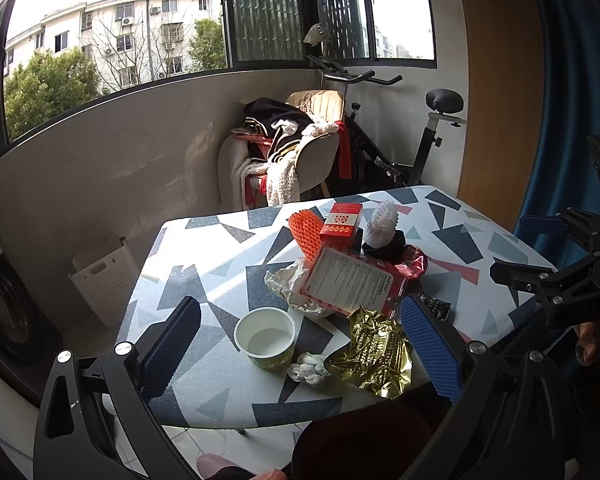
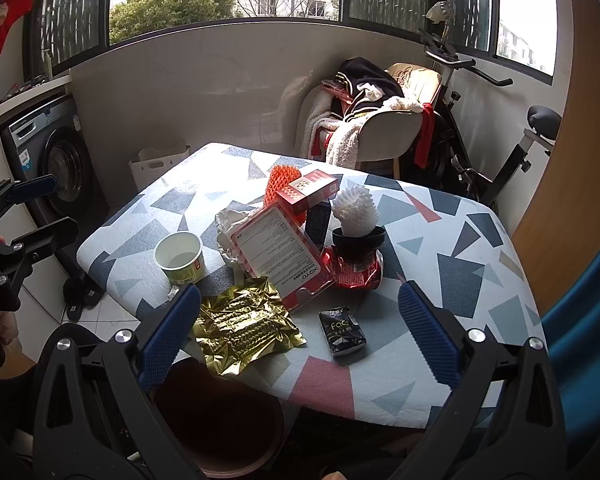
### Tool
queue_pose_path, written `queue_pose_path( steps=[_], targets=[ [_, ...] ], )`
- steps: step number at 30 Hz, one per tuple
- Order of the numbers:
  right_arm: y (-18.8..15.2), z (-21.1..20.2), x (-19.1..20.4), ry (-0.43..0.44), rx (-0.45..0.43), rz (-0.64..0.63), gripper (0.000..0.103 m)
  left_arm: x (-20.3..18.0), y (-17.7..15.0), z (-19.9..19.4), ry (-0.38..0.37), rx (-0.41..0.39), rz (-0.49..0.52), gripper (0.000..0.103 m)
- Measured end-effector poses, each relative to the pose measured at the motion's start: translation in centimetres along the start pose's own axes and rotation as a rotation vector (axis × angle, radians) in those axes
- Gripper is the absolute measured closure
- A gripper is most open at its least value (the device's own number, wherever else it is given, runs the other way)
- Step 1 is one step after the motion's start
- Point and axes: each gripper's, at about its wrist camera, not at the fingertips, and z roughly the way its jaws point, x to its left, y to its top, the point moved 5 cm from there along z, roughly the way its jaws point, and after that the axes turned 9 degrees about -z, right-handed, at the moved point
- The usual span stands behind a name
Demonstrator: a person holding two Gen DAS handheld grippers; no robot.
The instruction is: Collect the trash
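Trash lies on a table (image 1: pixel 204 392) (image 2: pixel 452 280) with a geometric print. In the left wrist view, my open left gripper (image 1: pixel 300 340) hovers near the front edge over a white paper cup (image 1: pixel 265 337), a crumpled tissue (image 1: pixel 309 368) and a gold foil wrapper (image 1: pixel 374 348). My right gripper (image 2: pixel 300 328) is open above the gold foil wrapper (image 2: pixel 244 328) and a small black packet (image 2: pixel 342 332). Further back lie a red-edged package (image 2: pixel 280 256), a red box (image 2: pixel 310 192), orange foam net (image 2: pixel 280 182), white foam net (image 2: pixel 354 212) and a crushed red can (image 2: pixel 356 270).
A dark brown bin (image 2: pixel 220 420) stands on the floor below the table's front edge. A white laundry basket (image 1: pixel 104 280), a washing machine (image 2: pixel 56 160), a chair piled with clothes (image 1: pixel 284 148) and an exercise bike (image 1: pixel 420 140) surround the table. A slipper (image 2: pixel 80 296) lies on the floor.
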Motion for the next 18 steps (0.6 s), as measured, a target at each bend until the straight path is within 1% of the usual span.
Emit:
queue_pose_path(
  steps=[18],
  targets=[
    [-0.08,0.05,0.02,0.0,0.002,0.0,0.006,-0.03,-0.54,-0.23,0.001,0.001,-0.001,0.005]
  ],
)
